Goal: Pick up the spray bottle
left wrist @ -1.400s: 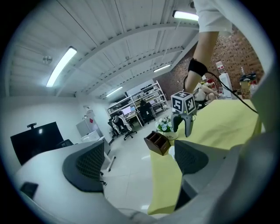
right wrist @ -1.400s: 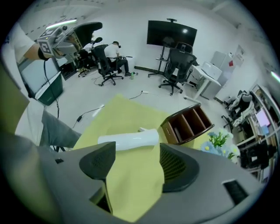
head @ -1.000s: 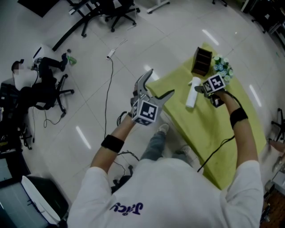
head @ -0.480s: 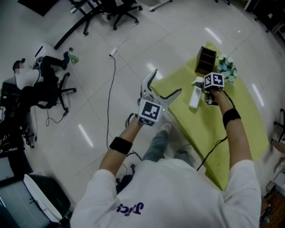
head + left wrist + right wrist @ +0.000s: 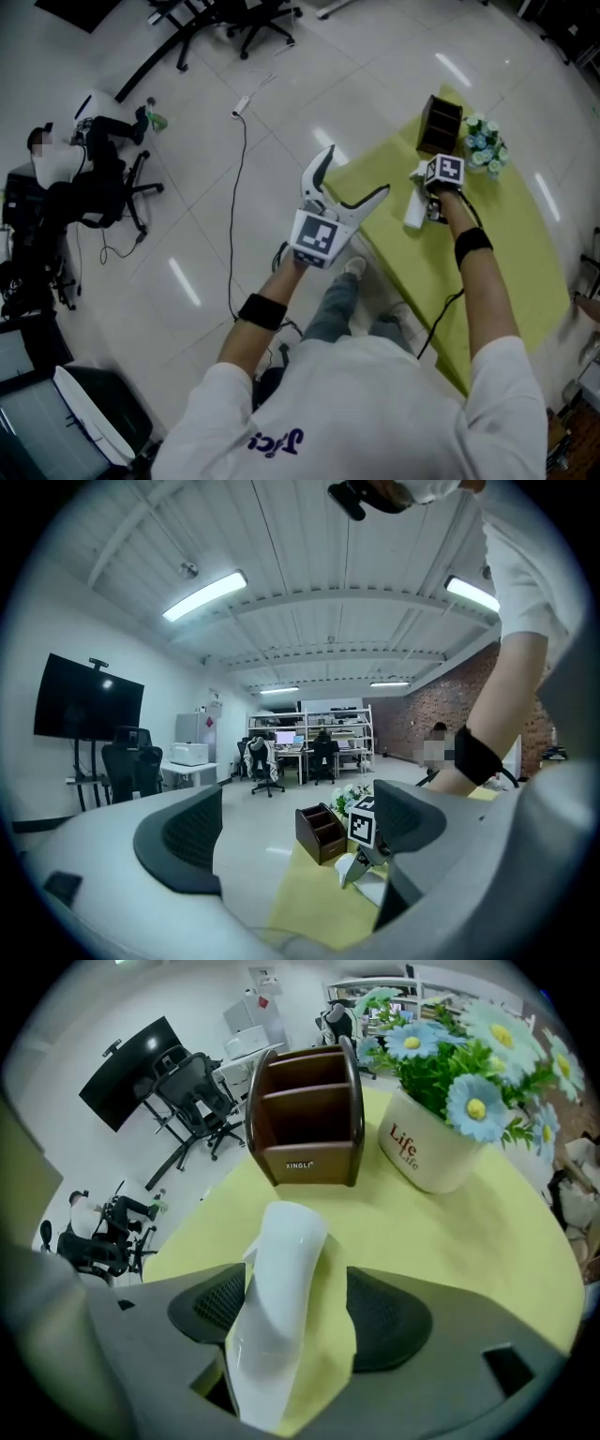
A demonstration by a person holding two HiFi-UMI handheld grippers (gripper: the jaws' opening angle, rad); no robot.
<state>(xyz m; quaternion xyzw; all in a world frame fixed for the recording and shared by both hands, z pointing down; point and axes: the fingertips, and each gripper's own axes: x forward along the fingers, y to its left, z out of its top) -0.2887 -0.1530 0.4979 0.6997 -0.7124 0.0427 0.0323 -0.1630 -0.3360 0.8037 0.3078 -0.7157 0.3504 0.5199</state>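
A yellow-green cloth covers the table (image 5: pixel 511 248), which stands on a glossy pale floor (image 5: pixel 187 244). A thin cable (image 5: pixel 233 178) trails across the floor. At 9 o'clock in the head view are black office chairs (image 5: pixel 103 192). The left gripper view shows a wall screen on a stand (image 5: pixel 87 697) at 9 o'clock, strip lights (image 5: pixel 203 595) at 11 o'clock and a brick wall (image 5: pixel 439 708) at 3 o'clock.

The white spray bottle (image 5: pixel 279 1269) lies on the cloth between the jaws of the right gripper (image 5: pixel 298 1314). These jaws are parted around it, and cloth shows between the bottle and the right pad. At 12 o'clock from the bottle stands a brown wooden organizer (image 5: pixel 309 1115), labelled "XINGLI". At 2 o'clock stands a cream flower pot (image 5: pixel 433 1155) printed "Life", holding pale blue daisies (image 5: pixel 473 1101).

The left gripper (image 5: pixel 354 176) hangs off the table's edge, jaws spread wide with nothing between them. The purple script on the white shirt (image 5: pixel 356 412) is too warped to read.
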